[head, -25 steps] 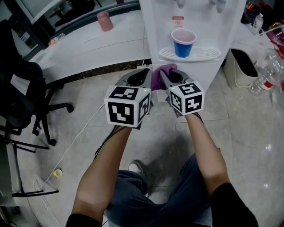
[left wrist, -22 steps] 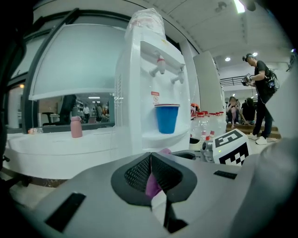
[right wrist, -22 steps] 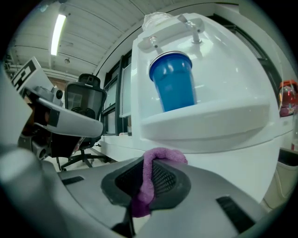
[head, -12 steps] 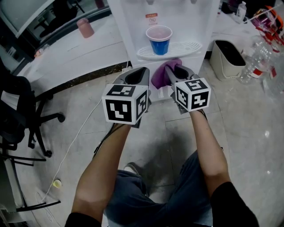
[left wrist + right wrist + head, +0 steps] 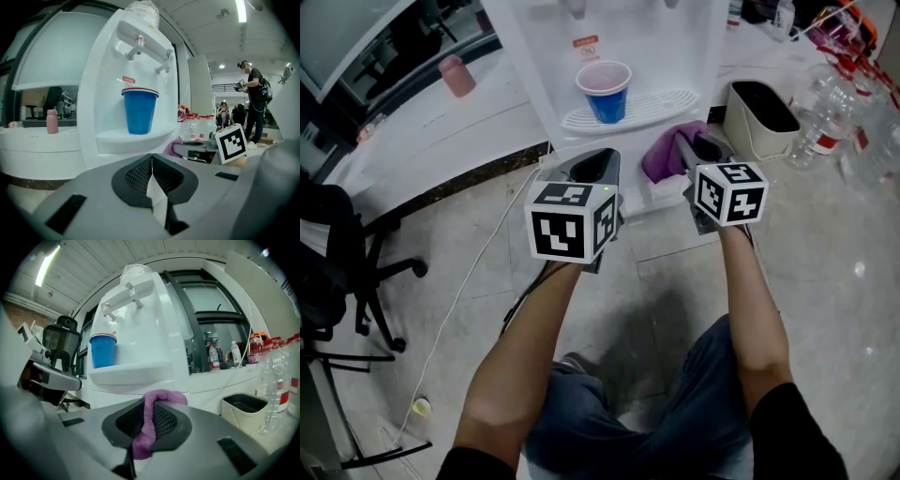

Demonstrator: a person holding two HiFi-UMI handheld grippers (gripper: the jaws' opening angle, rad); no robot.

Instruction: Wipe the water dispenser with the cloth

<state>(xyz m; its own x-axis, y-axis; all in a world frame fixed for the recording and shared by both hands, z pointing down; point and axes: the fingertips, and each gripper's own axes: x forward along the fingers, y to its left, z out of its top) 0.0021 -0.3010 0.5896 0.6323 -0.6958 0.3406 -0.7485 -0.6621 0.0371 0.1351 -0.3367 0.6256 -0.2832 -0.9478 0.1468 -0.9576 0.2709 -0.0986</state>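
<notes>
left gripper (image 5: 594, 161): jaws together, nothing between | right gripper (image 5: 692, 142): jaws clamped on cloth (image 5: 664, 152) | both forearms bare, stretched forward side by side | right gripper slightly ahead, grippers apart

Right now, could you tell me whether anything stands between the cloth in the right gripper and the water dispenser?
Nothing visible does: the right gripper holds the purple cloth before the front of the water dispenser, below its drip tray. Only the blue cup on that tray would hinder wiping there.
</notes>
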